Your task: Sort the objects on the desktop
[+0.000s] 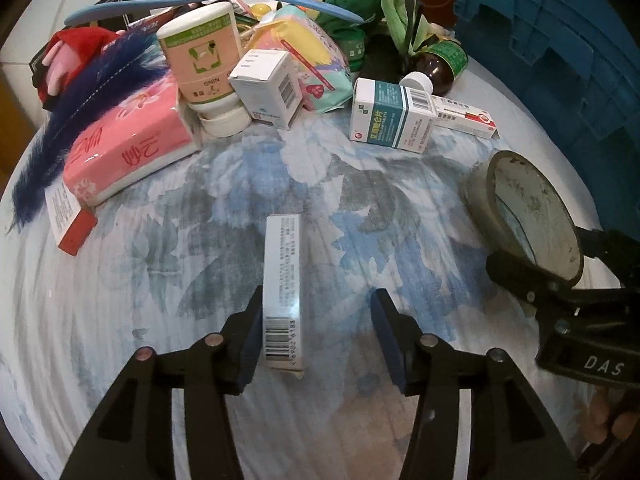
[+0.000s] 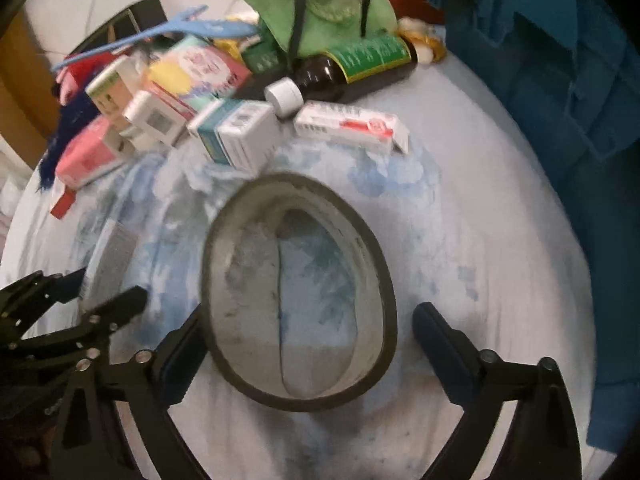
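On the blue-flowered cloth (image 1: pixel 168 304), a slim white box (image 1: pixel 283 292) is seen standing between the jaws of the left gripper (image 1: pixel 316 334); the left pad touches it, the right pad stands clear, so the jaws are parted. A barcode and fine print are shown only in the left view. From the right wrist, a tape roll (image 2: pixel 298 292) is shown between the spread jaws of the right gripper (image 2: pixel 306 344), touched on the left and gapped on the right. "DAS" is read on the right gripper's body in the left view. Behind, "NING" is read on a bottle (image 1: pixel 202 60).
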